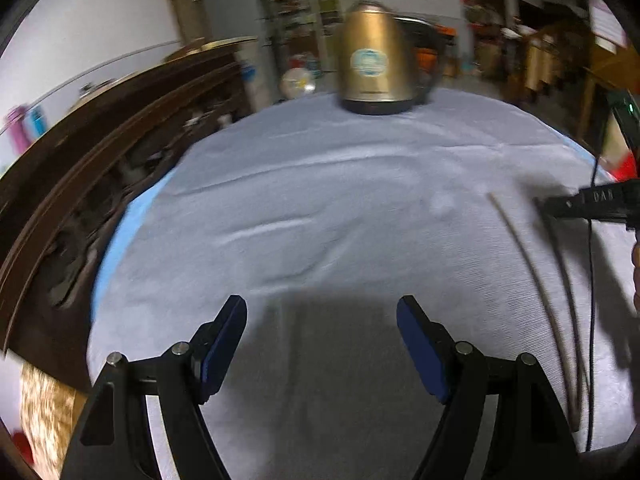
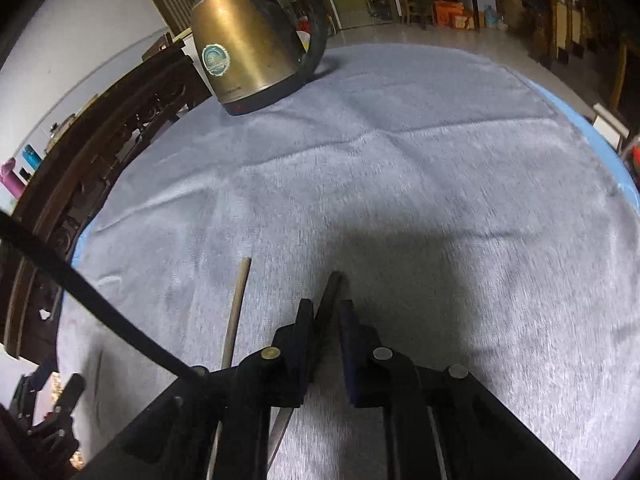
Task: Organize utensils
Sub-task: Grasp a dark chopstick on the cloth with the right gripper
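Right claw (image 2: 325, 316): jaws narrow, clamped on a dark chopstick (image 2: 330, 292), which passes between the blue pads (image 2: 347, 344); blunt end projecting forward past the fingertips, thin end visible below the linkage. Second chopstick, light wood (image 2: 237, 312), lying flat on the cloth just left of the claw, roughly parallel to the held one, not touched by either finger.

Left claw (image 1: 322, 344): jaws wide, nothing between the pads (image 1: 224, 344), nothing touched; poised above a bare, shadowed patch of cloth. From the left wrist view, both chopsticks seen far right as two long curved lines (curvature from the lens), the light one (image 1: 532, 280) nearer, the dark one (image 1: 568, 300) beyond it, with the right claw (image 1: 538, 202) entering from the right edge at the far end of the dark one.

Counter (image 2: 616, 168): blue edge, covered by a grey-blue fleece cloth (image 2: 400, 160) with creases. Brass-coloured electric kettle (image 2: 248, 48) upright at the far left corner, black handle and base, round sticker on the body. Black cable (image 2: 100, 308) crossing the lower left of the right wrist view.

Room: dim; carved dark wooden furniture (image 2: 120, 132) along the left side of the counter, white wall behind it, cluttered shelves and tables in the background (details blurred).
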`<action>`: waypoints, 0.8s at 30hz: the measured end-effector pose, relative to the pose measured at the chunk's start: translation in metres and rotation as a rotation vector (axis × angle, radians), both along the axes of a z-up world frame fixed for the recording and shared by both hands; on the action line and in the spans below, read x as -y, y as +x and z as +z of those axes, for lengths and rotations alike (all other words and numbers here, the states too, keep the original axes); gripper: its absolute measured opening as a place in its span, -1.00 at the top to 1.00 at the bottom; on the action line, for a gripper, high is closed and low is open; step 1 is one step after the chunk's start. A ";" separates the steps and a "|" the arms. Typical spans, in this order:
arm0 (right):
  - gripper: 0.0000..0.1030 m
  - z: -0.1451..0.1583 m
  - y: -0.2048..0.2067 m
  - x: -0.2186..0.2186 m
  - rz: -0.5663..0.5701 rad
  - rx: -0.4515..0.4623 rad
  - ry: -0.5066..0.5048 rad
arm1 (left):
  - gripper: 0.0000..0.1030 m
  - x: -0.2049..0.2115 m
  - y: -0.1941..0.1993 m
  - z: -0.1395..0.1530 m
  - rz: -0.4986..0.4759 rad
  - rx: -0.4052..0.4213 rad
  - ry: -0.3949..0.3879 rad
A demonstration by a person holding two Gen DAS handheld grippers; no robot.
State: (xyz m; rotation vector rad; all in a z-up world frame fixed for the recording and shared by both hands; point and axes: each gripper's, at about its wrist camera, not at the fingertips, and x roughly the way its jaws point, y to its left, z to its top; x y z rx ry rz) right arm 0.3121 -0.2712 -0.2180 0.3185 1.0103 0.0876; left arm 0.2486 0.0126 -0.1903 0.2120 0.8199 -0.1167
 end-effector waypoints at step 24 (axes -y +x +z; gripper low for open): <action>0.65 -0.003 -0.027 0.030 -0.054 0.054 0.161 | 0.20 0.102 0.022 -0.037 -0.526 -0.154 -0.098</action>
